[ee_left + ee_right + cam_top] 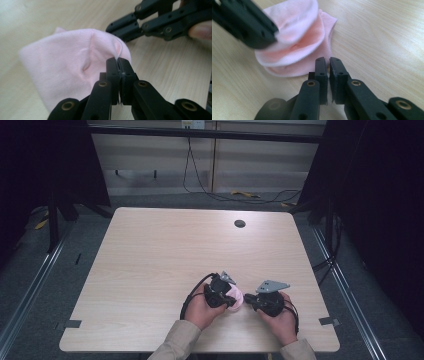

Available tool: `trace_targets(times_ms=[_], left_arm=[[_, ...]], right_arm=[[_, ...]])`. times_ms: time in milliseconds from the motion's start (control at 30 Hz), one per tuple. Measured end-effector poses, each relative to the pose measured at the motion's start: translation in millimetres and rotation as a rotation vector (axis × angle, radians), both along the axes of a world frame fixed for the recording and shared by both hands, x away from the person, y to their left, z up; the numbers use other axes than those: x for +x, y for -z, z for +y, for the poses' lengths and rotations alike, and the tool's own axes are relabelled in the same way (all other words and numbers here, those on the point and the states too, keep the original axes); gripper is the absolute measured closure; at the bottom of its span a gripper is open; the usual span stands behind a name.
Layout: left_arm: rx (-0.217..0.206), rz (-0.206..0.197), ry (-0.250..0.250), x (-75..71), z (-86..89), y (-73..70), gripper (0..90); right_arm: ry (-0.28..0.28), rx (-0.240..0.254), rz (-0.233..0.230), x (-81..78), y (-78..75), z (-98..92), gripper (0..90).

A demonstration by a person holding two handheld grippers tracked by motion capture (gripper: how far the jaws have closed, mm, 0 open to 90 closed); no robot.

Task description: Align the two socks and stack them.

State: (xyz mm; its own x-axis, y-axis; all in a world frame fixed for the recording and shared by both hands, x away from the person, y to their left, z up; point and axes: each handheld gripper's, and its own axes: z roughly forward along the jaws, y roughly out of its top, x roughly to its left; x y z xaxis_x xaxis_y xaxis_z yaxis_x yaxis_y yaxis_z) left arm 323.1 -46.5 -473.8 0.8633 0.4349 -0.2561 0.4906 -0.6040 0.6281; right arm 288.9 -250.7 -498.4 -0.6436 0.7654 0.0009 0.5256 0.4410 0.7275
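A: Where was the sock at that point?

B: The pink sock lay on the near part of the wooden table, between the two hands. The left gripper had its jaws pinched tight on a thin edge of the fabric, lifting a layer into a hump. In the right gripper view the upper layer curled over the lower ones, so I judged a fold or a roll was under way.

A: And the right gripper?

B: The right gripper sat just beside the sock's edge with its jaws nearly together and, as far as I could see, nothing between them.

A: How should the step have been done?

B: Carefully: the pinch was on very little cloth, so a sharp pull might have slipped it free. I'd have carried the layer over low and slowly, with the right gripper pressing the lower layers to the table.

A: Anything unclear?

B: From the high view the sock was mostly hidden behind the gripper bodies. Heel, toe and cuff couldn't be told apart, nor whether it was one sock or two stacked.
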Motion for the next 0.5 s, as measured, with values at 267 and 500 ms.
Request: trace_targets(times_ms=[267,500], left_arm=[[-0.039,-0.003,-0.014,-2.0,-2.9,8.9,84.2],[-0.075,-0.016,-0.032,-2.1,-8.0,1.6,88.2]], right_arm=[[-0.003,0.009,-0.003,0.2,0.8,-0.7,85.5],[-0.007,0.006,-0.007,-0.1,1.0,2.0,86.1]])
